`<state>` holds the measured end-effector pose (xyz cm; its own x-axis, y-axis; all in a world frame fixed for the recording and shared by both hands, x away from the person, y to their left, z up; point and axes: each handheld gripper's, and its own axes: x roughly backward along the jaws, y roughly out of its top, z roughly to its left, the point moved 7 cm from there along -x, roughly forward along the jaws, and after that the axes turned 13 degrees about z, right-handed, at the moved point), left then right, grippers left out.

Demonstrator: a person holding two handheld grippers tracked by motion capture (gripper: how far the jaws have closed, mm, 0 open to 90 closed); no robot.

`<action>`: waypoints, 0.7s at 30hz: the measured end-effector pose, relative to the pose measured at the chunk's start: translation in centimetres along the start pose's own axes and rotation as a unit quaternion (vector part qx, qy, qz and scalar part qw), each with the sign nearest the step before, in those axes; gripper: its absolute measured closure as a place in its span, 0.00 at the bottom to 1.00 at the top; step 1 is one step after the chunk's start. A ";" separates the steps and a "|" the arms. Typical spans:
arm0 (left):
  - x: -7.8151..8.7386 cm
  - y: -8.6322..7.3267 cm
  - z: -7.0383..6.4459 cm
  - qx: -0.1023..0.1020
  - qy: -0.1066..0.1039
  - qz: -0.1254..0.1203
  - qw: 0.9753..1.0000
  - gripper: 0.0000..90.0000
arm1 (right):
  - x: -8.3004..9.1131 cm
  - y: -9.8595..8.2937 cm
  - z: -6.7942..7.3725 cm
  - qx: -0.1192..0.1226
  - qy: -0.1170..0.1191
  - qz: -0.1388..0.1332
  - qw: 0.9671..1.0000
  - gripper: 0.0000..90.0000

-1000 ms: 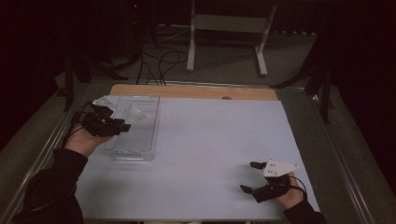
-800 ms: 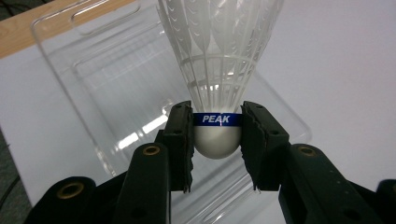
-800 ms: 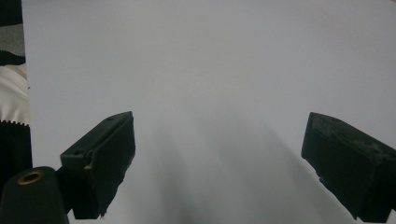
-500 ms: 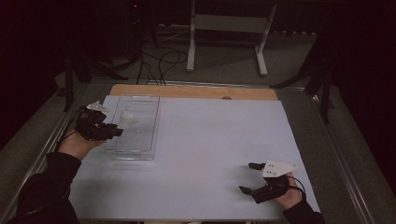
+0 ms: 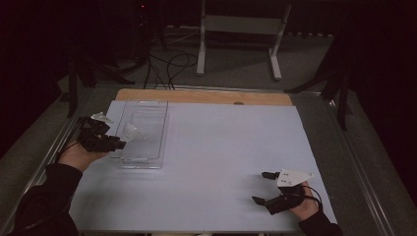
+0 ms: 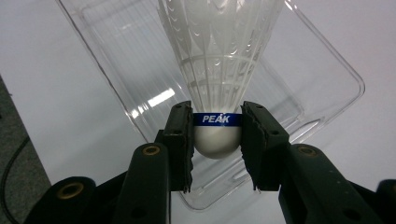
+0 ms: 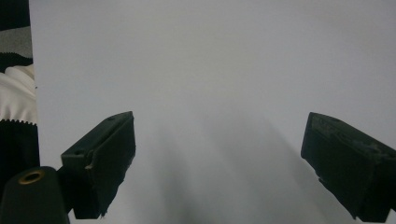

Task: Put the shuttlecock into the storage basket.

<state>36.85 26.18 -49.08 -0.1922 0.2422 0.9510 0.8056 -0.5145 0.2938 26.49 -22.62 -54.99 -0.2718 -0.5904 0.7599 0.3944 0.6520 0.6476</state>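
My left gripper (image 6: 216, 140) is shut on the white cork of a shuttlecock (image 6: 219, 56) with a blue PEAK band; its white skirt points away over a clear plastic tray (image 6: 322, 70). In the high view the left gripper (image 5: 117, 143) sits at the tray's (image 5: 147, 160) left edge, the shuttlecock (image 5: 132, 132) held just above the tray's near end. My right gripper (image 5: 260, 188) rests near the table's front right, jaws wide open, nothing between them. In the right gripper view its jaws (image 7: 219, 163) stand far apart over bare white table.
The white table sheet (image 5: 221, 147) has a wooden strip (image 5: 206, 97) along its far edge and metal rails at the sides. Beyond the table stand a white frame stand (image 5: 241, 29) and floor cables (image 5: 167, 64). A white and black cloth (image 7: 16, 93) shows at the right gripper view's left edge.
My left gripper has drawn back toward the tray's left edge and slightly nearer, carrying the shuttlecock. The right gripper has stayed put.
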 end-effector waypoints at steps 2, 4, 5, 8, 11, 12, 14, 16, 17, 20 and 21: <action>-0.2 -0.1 0.0 -0.003 0.002 0.003 1.000 0.72 | 0.0 0.0 0.0 -0.001 0.001 0.000 1.000 0.11; -0.5 -0.2 0.1 -0.005 0.006 0.007 1.000 0.72 | 0.0 0.0 0.0 -0.002 0.001 -0.001 1.000 0.13; -0.7 -0.3 0.1 -0.005 0.005 0.010 1.000 0.73 | 0.0 0.0 0.0 -0.003 0.001 -0.001 1.000 0.13; -1.3 -0.5 0.3 -0.005 0.006 0.022 1.000 0.72 | 0.1 0.1 0.0 -0.002 0.001 -0.004 1.000 0.13; -1.7 -0.7 0.3 -0.004 0.003 0.029 1.000 0.72 | 0.1 0.0 0.0 -0.002 0.002 -0.002 1.000 0.12; -1.8 -0.7 0.3 -0.005 0.003 0.030 1.000 0.72 | 0.1 0.0 0.1 -0.002 0.004 -0.001 1.000 0.12; -2.0 -0.8 0.4 -0.006 0.004 0.038 0.999 0.72 | 0.0 0.0 0.1 0.000 0.005 0.001 1.000 0.12; -2.1 -0.8 0.4 -0.004 0.006 0.043 0.999 0.72 | 0.0 0.0 0.1 0.000 0.007 0.002 1.000 0.12; -2.1 -0.8 0.4 -0.004 0.006 0.043 0.999 0.72 | 0.0 0.0 0.1 0.000 0.008 0.002 1.000 0.12; -2.4 -0.9 0.4 -0.005 0.012 0.053 0.999 0.72 | -0.1 -0.1 0.2 0.001 0.010 0.004 1.000 0.12; -2.4 -0.8 0.4 -0.007 0.013 0.055 0.998 0.72 | -0.2 -0.1 0.2 0.000 0.014 0.005 1.000 0.12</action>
<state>36.83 26.32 -51.70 -0.1168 0.1628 0.9797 0.8148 -0.5484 0.1882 26.30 -22.47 -55.14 -0.2436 -0.5966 0.7647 0.3978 0.6576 0.6398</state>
